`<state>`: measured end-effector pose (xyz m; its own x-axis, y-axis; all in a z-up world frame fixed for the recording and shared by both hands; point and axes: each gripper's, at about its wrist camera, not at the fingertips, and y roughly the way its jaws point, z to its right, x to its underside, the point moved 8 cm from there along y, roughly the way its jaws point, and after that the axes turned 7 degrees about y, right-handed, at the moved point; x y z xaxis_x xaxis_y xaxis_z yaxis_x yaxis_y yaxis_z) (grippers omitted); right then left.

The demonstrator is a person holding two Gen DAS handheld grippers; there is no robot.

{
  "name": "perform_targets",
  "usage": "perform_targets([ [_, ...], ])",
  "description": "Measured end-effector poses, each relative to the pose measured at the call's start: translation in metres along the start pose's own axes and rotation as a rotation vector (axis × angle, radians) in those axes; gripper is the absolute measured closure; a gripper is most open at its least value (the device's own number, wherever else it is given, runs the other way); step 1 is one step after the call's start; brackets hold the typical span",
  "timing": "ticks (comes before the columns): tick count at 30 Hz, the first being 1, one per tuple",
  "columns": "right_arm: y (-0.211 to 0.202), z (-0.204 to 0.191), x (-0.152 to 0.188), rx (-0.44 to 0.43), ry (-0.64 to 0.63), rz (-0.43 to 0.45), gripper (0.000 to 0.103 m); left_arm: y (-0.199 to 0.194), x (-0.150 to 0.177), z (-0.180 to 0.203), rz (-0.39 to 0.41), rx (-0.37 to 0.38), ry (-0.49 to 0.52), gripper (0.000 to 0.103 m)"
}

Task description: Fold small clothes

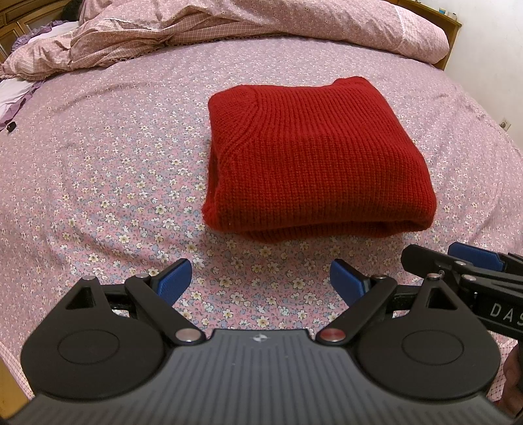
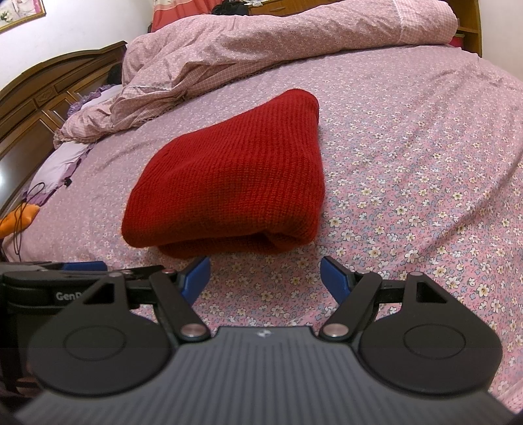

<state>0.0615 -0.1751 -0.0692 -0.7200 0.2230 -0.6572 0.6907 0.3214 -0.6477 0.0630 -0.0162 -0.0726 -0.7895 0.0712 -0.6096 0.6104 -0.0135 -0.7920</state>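
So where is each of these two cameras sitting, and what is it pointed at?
Left wrist view: rides on the left tool, looking down and forward over the bed at the folded red sweater; its own open blue pads show, with the right tool at the right edge.
Right wrist view: rides on the right tool, facing the same sweater; its own open pads show, with the left tool at the left edge.
Shared: sweater, floral sheet, rumpled quilt, and each other's tool.

Left gripper [image 1: 260, 281], blue-padded jaws spread wide, empty, tilted downward, right gripper [image 2: 264, 278], blue-padded jaws likewise spread and empty, tilted downward, just beside the left, side by side
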Motion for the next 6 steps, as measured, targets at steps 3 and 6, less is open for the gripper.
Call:
perform_targets([
  [3,-0.0003,0.0002,0.0004,0.000,-0.001,0.000,0.027,0.0003,-0.0004,0.0003,0.000,0.000,0.001,0.009],
  [6,-0.0004,-0.0003,0.0001,0.000,0.001,0.000,0.027,0.0003,0.0007,0.0007,-0.002,-0.001,0.001,0.009],
])
